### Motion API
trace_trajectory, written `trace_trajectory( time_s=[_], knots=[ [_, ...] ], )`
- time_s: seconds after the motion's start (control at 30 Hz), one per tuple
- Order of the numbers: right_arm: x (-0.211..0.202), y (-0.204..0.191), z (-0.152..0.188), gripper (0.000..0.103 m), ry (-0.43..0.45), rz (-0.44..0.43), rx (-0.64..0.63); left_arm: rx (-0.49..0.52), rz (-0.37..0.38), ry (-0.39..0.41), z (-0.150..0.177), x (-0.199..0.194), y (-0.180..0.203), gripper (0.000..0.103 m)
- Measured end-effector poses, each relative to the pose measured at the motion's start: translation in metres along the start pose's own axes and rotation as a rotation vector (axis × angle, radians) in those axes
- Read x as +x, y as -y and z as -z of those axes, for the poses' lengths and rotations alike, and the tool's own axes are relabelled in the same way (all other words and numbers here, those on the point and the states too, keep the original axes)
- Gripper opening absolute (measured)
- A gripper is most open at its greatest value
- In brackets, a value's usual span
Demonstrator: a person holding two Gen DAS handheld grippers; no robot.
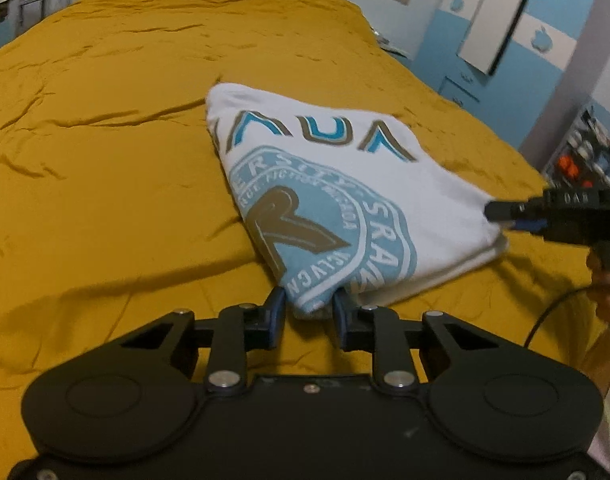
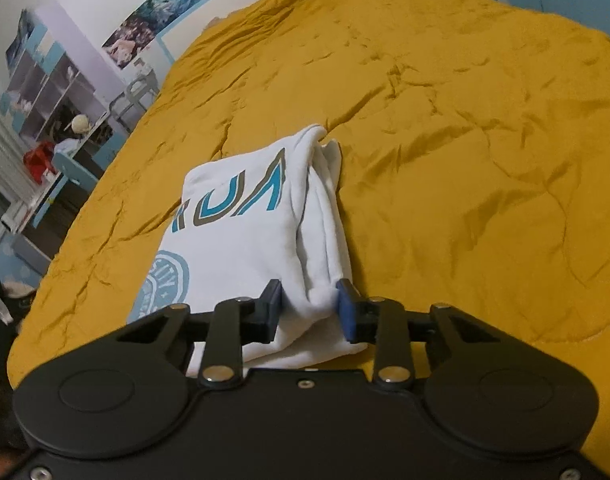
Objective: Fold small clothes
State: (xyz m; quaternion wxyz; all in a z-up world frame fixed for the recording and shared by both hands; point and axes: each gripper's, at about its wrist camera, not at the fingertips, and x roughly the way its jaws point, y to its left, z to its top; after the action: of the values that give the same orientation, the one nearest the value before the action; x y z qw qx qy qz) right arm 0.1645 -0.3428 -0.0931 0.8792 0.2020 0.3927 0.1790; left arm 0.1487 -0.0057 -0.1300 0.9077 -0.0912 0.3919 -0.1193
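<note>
A white T-shirt [image 1: 345, 184] with a blue and brown print lies folded into a thick bundle on the mustard-yellow bedspread [image 1: 105, 160]. My left gripper [image 1: 308, 300] has its jaws around the bundle's near corner. My right gripper [image 2: 309, 295] has its jaws around the stacked white edge of the same shirt [image 2: 245, 248]; it also shows in the left wrist view [image 1: 501, 212] at the shirt's right corner. Both pairs of jaws stand partly apart with cloth between them.
The bedspread [image 2: 485, 160] stretches wide around the shirt. A blue and white wall with a framed panel [image 1: 497, 12] lies beyond the bed's right edge. Shelves and a chair [image 2: 57, 120] stand past the bed's left edge.
</note>
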Motion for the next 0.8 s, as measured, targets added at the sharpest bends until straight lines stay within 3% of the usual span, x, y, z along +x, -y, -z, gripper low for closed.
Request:
trace_trajectory(
  time_s=[0.1, 0.13, 0.2, 0.3, 0.43, 0.57, 0.67, 0.73, 0.8],
  knots=[
    [0.0, -0.003, 0.0, 0.024, 0.006, -0.001, -0.005, -0.029, -0.02, 0.014, -0.001, 0.002, 0.001, 0.022],
    [0.0, -0.004, 0.0, 0.022, 0.006, -0.003, -0.006, -0.022, -0.026, 0.009, -0.001, 0.003, 0.003, 0.016],
    [-0.002, -0.004, 0.0, 0.02, 0.011, -0.012, 0.005, 0.016, -0.056, 0.017, -0.002, 0.0, 0.007, 0.009],
    [-0.015, -0.008, -0.002, 0.019, 0.041, -0.059, 0.031, 0.092, -0.101, 0.03, -0.008, -0.012, 0.01, 0.007],
    [-0.023, -0.012, 0.001, 0.014, 0.033, -0.076, 0.028, 0.096, -0.103, -0.06, -0.007, -0.004, -0.001, 0.009],
    [0.002, 0.008, 0.021, 0.014, -0.04, -0.015, 0.077, 0.082, -0.101, -0.11, 0.006, 0.012, -0.006, 0.011],
    [0.002, 0.018, 0.028, 0.016, -0.031, -0.033, 0.111, 0.064, -0.087, -0.092, 0.006, 0.003, -0.008, 0.023],
    [-0.006, 0.018, 0.025, 0.025, -0.02, -0.062, 0.115, 0.055, -0.089, -0.073, 0.003, -0.01, -0.012, 0.044],
    [-0.015, 0.012, 0.018, 0.027, 0.013, -0.062, 0.06, 0.047, -0.09, -0.022, -0.004, -0.027, -0.016, 0.059]
  ],
)
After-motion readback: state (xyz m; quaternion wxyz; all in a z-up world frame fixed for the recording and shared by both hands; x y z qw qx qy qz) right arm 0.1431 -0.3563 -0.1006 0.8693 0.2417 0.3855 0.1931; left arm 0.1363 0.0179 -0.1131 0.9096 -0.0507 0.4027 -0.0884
